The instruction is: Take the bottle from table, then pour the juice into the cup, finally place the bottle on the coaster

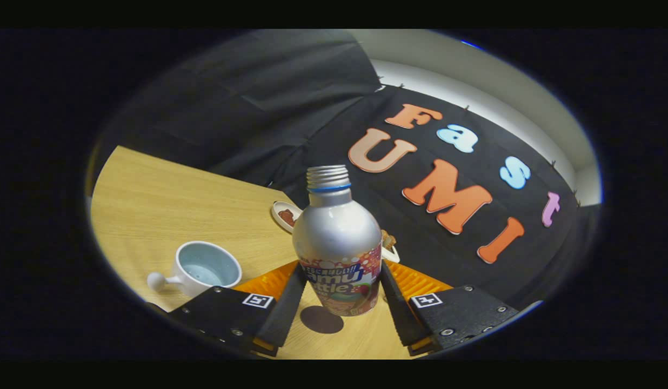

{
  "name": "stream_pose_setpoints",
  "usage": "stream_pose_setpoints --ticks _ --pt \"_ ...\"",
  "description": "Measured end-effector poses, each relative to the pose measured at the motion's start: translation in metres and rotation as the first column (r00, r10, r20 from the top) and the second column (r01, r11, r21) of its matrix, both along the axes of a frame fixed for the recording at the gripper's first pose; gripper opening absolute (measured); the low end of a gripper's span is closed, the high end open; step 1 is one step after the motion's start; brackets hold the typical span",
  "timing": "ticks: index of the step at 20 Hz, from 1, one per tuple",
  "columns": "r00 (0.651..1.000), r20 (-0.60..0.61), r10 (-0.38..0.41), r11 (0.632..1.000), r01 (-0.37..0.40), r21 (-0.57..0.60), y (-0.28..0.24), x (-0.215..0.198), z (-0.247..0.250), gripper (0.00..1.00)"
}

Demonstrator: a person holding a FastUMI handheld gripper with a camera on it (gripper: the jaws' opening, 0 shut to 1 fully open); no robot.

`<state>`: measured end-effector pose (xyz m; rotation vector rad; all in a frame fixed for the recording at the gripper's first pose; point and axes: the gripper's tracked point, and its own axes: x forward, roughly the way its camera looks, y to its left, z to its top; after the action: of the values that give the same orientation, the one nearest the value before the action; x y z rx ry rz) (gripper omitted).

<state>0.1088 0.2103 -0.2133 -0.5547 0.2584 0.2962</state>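
Claw (339,294) clamped on the uncapped silver aluminium bottle (336,243) — lifted, its shadow on the wooden table (166,205). Pouring remains — pale handled ceramic cup (204,267) sits left of the fingers; coaster placement follows.

We see a shiny silver bottle (337,243), cap off, lifted between the fingers. A pale cup (202,268) sits off to their left.

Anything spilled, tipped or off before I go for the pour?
Nothing stands out. The bottle is uncapped, gripped between the tool fingers and lifted off the table; the cup stands upright beside it, with no spill showing.
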Motion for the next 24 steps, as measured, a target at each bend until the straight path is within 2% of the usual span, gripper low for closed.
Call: stream_pose_setpoints --ticks 4,10,12,17,24 --pt "0.996 -0.077 -0.048 0.974 0.064 0.218 -0.012 0.007 -0.016 0.78" --pt "0.967 -0.213 -0.143 0.886 0.221 0.407 -0.044 0.021 -0.045 0.77" --pt "0.956 -0.252 -0.151 0.869 0.250 0.427 -0.050 0.024 -0.058 0.77" --pt "0.934 -0.304 -0.185 0.859 0.305 0.412 -0.068 0.028 -0.084 0.78" --pt "0.898 -0.384 -0.215 0.825 0.377 0.422 -0.082 0.031 -0.116 0.78"
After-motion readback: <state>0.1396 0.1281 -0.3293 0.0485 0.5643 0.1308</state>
